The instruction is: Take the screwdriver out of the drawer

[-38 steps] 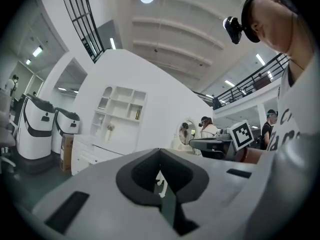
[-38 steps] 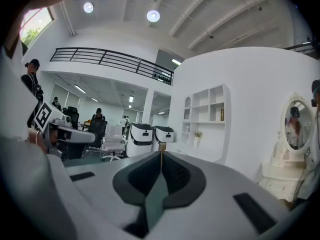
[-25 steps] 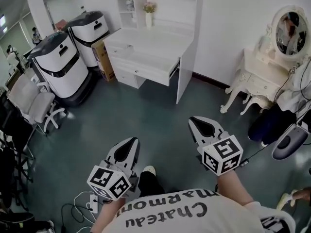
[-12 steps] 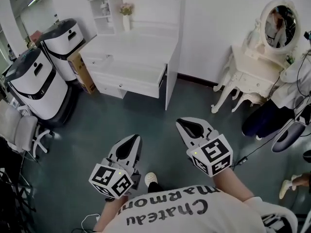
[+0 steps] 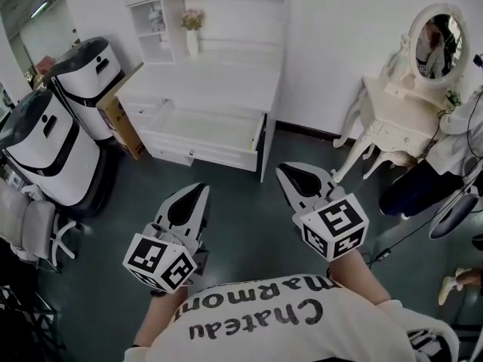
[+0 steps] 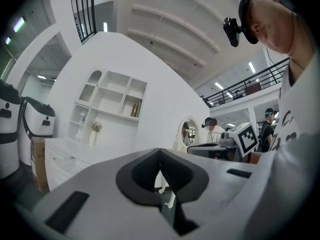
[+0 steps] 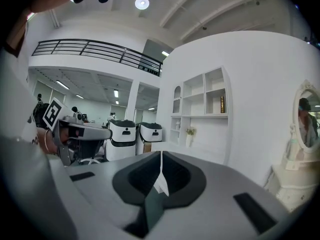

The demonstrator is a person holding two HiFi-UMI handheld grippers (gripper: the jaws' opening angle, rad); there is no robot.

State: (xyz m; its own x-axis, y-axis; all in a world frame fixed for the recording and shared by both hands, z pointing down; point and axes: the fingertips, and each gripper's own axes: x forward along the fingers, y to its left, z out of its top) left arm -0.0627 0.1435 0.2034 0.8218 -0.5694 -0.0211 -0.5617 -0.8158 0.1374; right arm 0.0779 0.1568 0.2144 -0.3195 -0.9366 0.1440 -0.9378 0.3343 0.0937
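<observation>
**Both grippers shut, short of the open drawer**

At far left stand two rounded white machines (image 5: 45, 149) with glossy black tops, a brown cardboard box (image 5: 121, 119) wedged just beside the farther one. The left gripper (image 5: 199, 190), matte grey with a black teardrop pad and a marker cube at its rear, hangs over the dark teal floor (image 5: 249, 138), its two fingers pressed together on nothing. Beyond it is a plain white desk (image 5: 219, 78) against the white wall, open cubby shelves above and a slim white vase (image 5: 192, 40) of pale flowers at the back. The desk's shallow drawer (image 5: 204, 133) is pulled out toward the near side; the screwdriver cannot be made out in it from any view. The right gripper (image 5: 287, 172), of the same grey make, likewise has its fingers closed tip to tip and empty, well short of the drawer. Far right, a cream dressing table (image 5: 396, 104) on curved carved legs carries an oval mirror (image 5: 438, 40).
</observation>
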